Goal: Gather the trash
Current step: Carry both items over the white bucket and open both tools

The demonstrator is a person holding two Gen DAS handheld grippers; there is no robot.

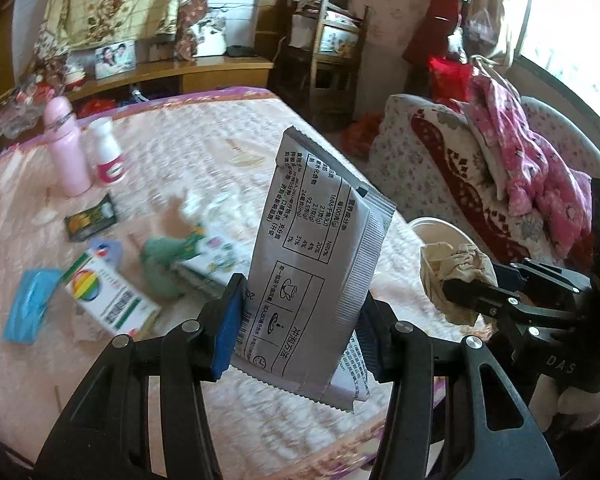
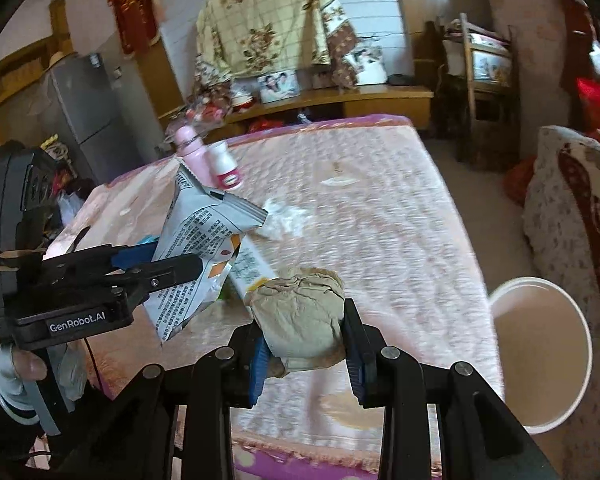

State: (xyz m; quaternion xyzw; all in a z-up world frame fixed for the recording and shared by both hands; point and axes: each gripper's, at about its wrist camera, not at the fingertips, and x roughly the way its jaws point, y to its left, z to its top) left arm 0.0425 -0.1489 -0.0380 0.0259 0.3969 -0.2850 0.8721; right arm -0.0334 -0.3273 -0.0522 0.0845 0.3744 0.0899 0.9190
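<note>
My left gripper [image 1: 296, 320] clamps the silver sachet [image 1: 320, 264] at frame centre — my right gripper [image 2: 304, 344] pinches crumpled paper [image 2: 300, 312], low centre.

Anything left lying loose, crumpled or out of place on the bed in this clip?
Yes. A crumpled white tissue lies loose mid-bed, and a blue wrapper sits near the bed's edge beside the medicine box. The left gripper holds an emptied sachet; the right gripper holds a paper wad.

Black tool [image 1: 296, 316] with blue pads [image 1: 224, 328] (silver rivets, "GenRobot.AI" lettering).
</note>
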